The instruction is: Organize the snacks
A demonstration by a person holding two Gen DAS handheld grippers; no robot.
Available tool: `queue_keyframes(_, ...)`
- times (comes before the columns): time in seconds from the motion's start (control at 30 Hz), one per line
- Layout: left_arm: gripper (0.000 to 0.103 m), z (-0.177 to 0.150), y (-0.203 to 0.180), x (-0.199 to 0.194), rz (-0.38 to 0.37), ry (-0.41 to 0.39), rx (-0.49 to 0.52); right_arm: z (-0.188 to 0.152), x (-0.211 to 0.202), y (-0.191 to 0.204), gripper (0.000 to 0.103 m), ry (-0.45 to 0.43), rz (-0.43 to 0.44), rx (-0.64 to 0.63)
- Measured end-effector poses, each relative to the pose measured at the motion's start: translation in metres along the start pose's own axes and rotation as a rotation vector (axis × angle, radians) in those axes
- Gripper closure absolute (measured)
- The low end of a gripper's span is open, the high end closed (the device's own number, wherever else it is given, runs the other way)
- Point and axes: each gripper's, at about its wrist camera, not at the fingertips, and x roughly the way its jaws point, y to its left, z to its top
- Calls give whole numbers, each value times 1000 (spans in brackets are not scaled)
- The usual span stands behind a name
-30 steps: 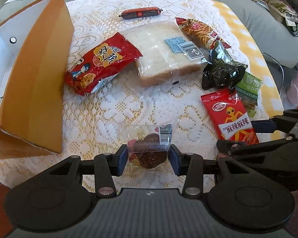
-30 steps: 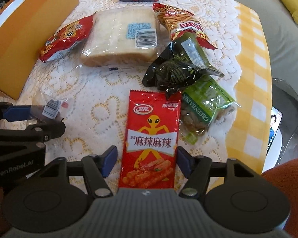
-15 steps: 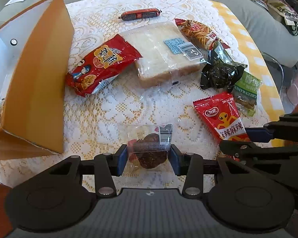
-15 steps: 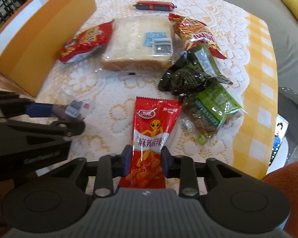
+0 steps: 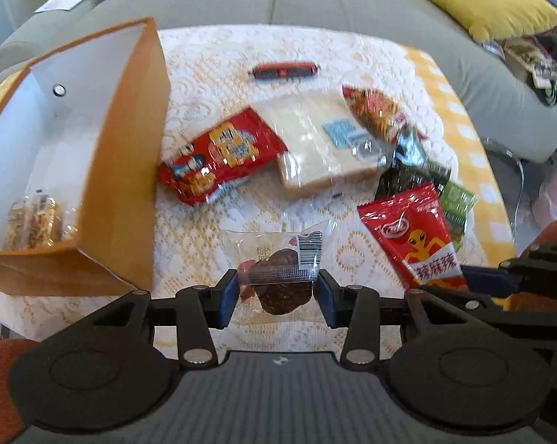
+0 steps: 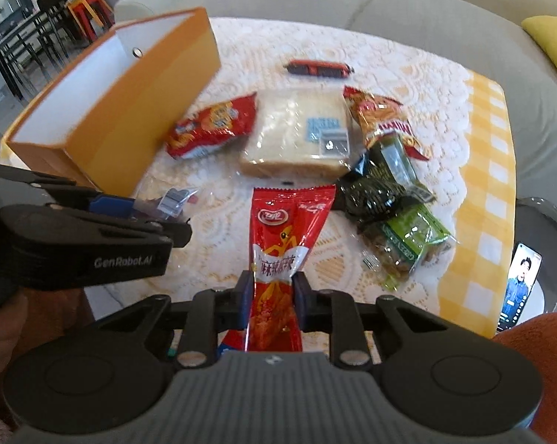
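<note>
Both hands are up over the round table with the cream lace cloth [image 5: 315, 55], each gripper carrying a snack. The left gripper [image 5: 278, 292] has its blue pads pressed to either side of a clear plastic packet holding a dark brown cake [image 5: 282, 281], which hangs between the fingers above the cloth, its barcode label facing up. The right gripper [image 6: 271, 299] has just been closing its jaws, and they now pinch the lower part of a long red foil packet printed with an orange alien figure [image 6: 285, 229]; the wrapper is crumpled narrow where the pads squeeze it, and its top end fans out towards the other snacks. To the left stands the open orange cardboard box with a white inside [image 5: 130, 148], and a clear bag of pale biscuits [image 5: 34, 222] lies at its bottom. On the cloth beyond the grippers lie a red crisp bag with cartoon figures [image 5: 219, 155], touching a wrapped slab of white sliced bread [image 5: 322, 144], a red and orange noodle-snack bag [image 6: 382, 118], a black glossy packet [image 6: 378, 181] partly over a green packet of raisins [image 6: 408, 244], and, well apart at the far side, a red sausage stick [image 5: 282, 70]. A grey sofa [image 5: 352, 0] runs behind the table.
</note>
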Motion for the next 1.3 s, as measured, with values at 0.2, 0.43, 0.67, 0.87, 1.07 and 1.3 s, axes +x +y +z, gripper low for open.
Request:
queue_keyframes(0.2,53,15,12,-26,18,-12,-52,14,-15,10,83,-54,22,-13)
queue_keyframes(0.43,53,37,34,-46,46,16,-108,46,-23,24,83,-93,76,-47)
queue_keyframes(0.67,53,62,65,-72,73,-40,-156,92,-24,44,83,-145,163,-109)
queue_keyframes(0.87,53,88,122,-83,175,-80,-213,140,-16,68,82,-172,276,-132)
queue_keyframes(1.07,53,104,169,-65,212,-38,-246,183,6,103,82,-149,387,-126)
queue_keyframes(1.3,53,105,215,-17,169,74,-278,213,64,145,82,-28,399,-166)
